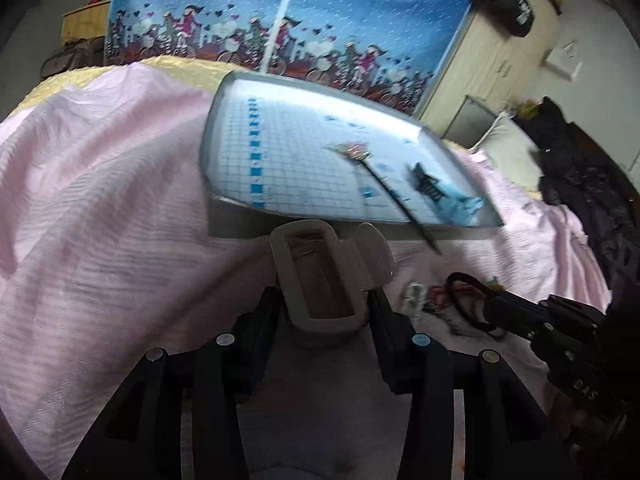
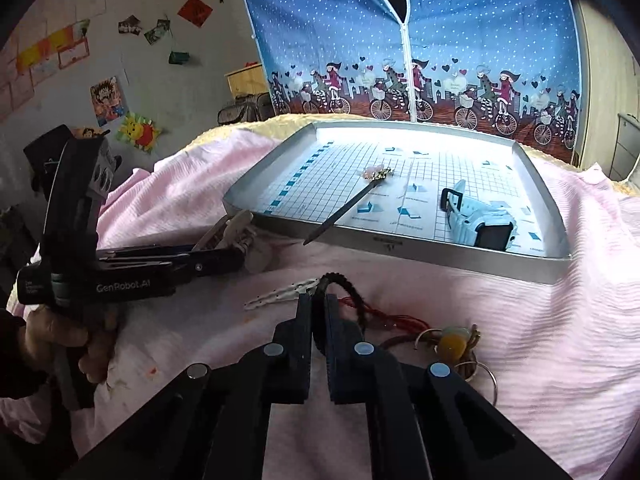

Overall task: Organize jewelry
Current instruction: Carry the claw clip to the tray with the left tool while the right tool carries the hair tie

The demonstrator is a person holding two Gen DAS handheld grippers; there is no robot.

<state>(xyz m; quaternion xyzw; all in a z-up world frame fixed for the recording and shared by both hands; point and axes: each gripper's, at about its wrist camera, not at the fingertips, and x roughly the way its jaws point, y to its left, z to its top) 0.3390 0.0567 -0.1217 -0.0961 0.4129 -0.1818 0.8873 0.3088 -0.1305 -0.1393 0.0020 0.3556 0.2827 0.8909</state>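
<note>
My left gripper (image 1: 326,300) is shut on a beige hair claw clip (image 1: 320,272), held just in front of the silver tray (image 1: 208,144). In the right wrist view that same claw clip (image 2: 234,228) sits close to the tray's near-left corner (image 2: 440,256). On the tray's grid paper lie a dark hair stick (image 2: 352,206) with a floral head, its tip overhanging the front rim, and a light blue watch (image 2: 476,216). My right gripper (image 2: 318,306) is shut on a black braided hair tie (image 2: 348,286) on the pink bedspread.
A white hair clip (image 2: 280,294), red cord (image 2: 396,320) and a yellow-green bead with metal rings (image 2: 454,342) lie on the pink bedspread (image 2: 520,320) by my right gripper. A blue printed wardrobe cover (image 2: 400,40) stands behind the tray. Dark clothing (image 1: 580,184) is piled at the right.
</note>
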